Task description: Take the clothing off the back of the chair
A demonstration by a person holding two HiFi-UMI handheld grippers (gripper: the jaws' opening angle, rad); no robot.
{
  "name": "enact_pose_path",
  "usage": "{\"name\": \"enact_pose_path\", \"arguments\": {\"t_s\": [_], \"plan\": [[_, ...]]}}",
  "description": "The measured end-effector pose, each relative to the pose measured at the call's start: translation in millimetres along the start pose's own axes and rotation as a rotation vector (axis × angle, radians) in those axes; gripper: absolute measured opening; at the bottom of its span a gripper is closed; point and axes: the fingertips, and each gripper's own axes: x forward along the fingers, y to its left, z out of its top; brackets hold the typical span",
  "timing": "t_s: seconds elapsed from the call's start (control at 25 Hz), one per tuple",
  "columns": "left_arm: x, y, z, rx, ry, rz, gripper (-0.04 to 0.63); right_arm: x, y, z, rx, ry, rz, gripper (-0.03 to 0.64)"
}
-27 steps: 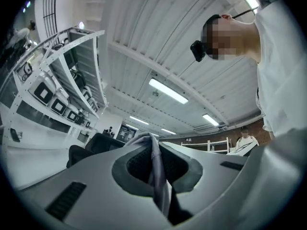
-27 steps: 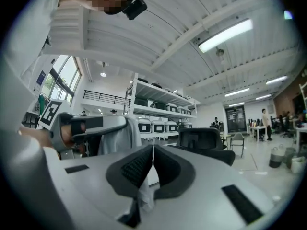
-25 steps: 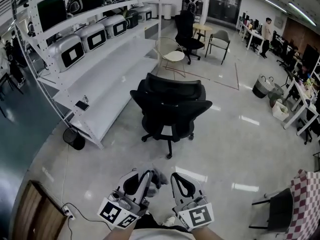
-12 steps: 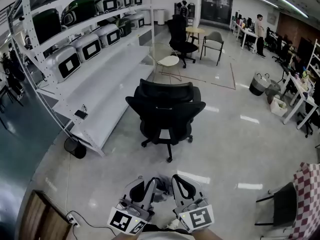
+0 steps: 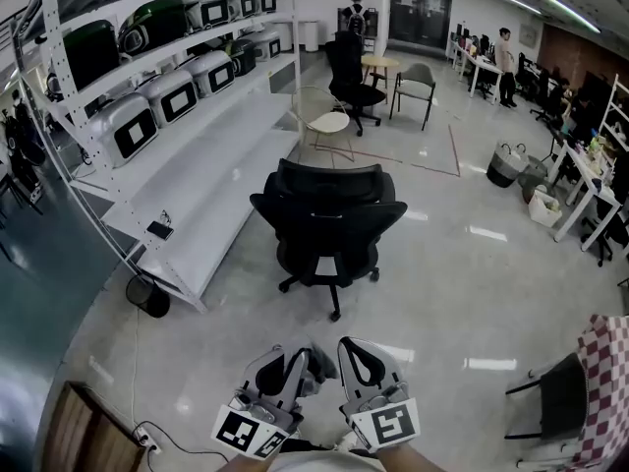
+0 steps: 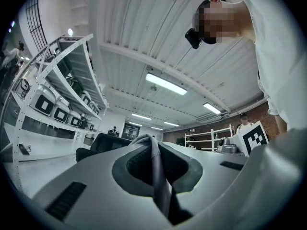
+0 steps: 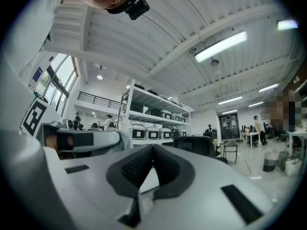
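A black office chair [image 5: 329, 219] stands mid-floor with its back towards me, and I see no clothing on it. A grey piece of clothing [image 5: 315, 367] is bunched between the two grippers, close to my body. My left gripper [image 5: 293, 357] is shut on it. In the left gripper view the grey cloth [image 6: 154, 163] is pinched between the closed jaws of the left gripper [image 6: 154, 145], with the chair [image 6: 103, 143] beyond. My right gripper [image 5: 346, 350] sits just right of the cloth. In the right gripper view the right gripper [image 7: 152, 150] is shut on nothing, and the chair [image 7: 194, 144] lies ahead.
A long white shelving rack [image 5: 187, 165] with white cases runs along the left, a black bin [image 5: 147, 296] at its foot. More chairs [image 5: 349, 77] and a round table stand farther back, with people near the desks. A checkered cloth [image 5: 601, 382] hangs at right.
The head view has shifted a little, so the chair sits slightly differently in frame. Both grippers stay near my body, the left still shut on the grey cloth.
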Motion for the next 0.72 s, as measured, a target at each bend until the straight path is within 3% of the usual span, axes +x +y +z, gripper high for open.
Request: {"name": "enact_pose_path", "arguments": {"t_s": [0.72], "plan": [[3, 15, -1, -0.041, -0.006, -0.022, 0.025, 15, 8, 0, -0.021, 0.030, -0.003, 0.017]]}}
